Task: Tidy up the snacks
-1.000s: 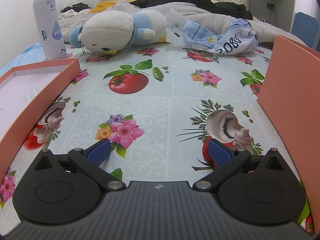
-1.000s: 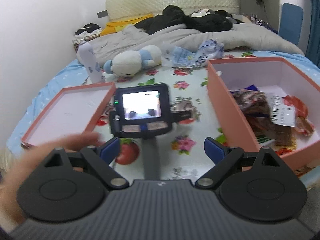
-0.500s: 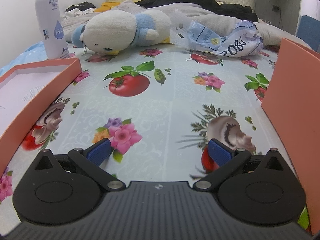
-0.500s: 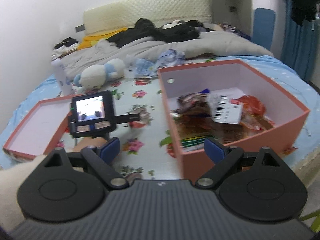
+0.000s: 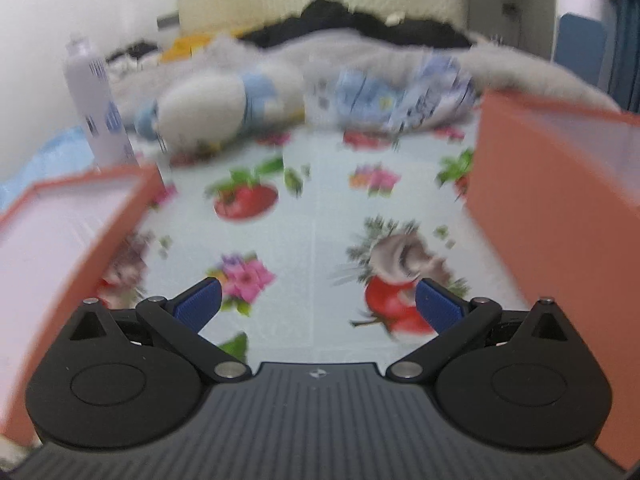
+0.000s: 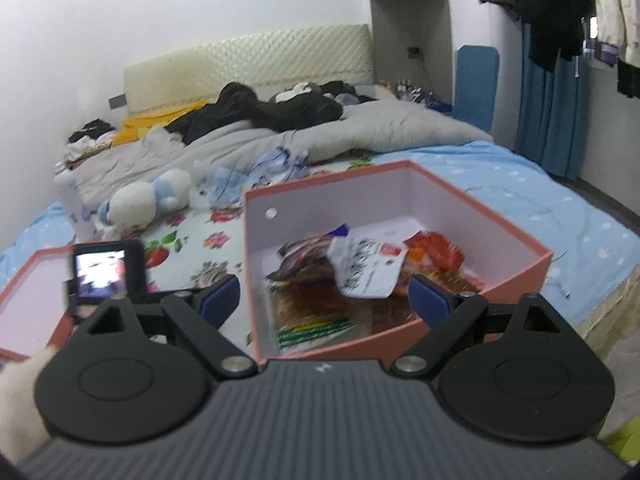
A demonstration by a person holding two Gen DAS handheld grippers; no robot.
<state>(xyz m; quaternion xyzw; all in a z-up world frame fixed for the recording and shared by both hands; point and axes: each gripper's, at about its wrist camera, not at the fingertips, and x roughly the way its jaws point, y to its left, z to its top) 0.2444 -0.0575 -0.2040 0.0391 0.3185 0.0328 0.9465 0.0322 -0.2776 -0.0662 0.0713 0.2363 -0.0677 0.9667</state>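
Left tool (image 5: pixel 318 306): spread wide, nothing between the blue pads (image 5: pixel 198 304), hanging over the printed cloth (image 5: pixel 316 208). View heavily motion-blurred.

Right tool (image 6: pixel 322 300): also spread wide, nothing gripped, up over the near corner of the box (image 6: pixel 520 276).

Snacks (image 6: pixel 364 268): piled inside the open box, centre to 3 o'clock in right view. White printed packet on top, red-orange packet at its 2 o'clock, brown packets and a green-striped one underneath toward 7 o'clock. Exact count unreadable.

Box in left view (image 5: pixel 552 200): only the outer wall showing, 3 o'clock, contents hidden.

Lid (image 5: pixel 60 232): lying inside-up on the cloth at 9 o'clock in left view; same lid (image 6: pixel 24 292) at 8 o'clock in right view, well apart from the box.

Left unit's screen (image 6: pixel 102 272): visible at 9 o'clock in right view, between lid and box. Pale sleeve (image 6: pixel 20 404) at 8 o'clock edge.

Background, all on the bed: plush toy (image 6: pixel 140 200) at 11 o'clock, lying on its side; spray can (image 5: pixel 98 108) upright just beyond the lid's far corner; crumpled blue-white bag (image 5: pixel 400 96) at 12 o'clock beside the plush; grey duvet (image 6: pixel 360 128) and dark clothes (image 6: pixel 272 108) further back.
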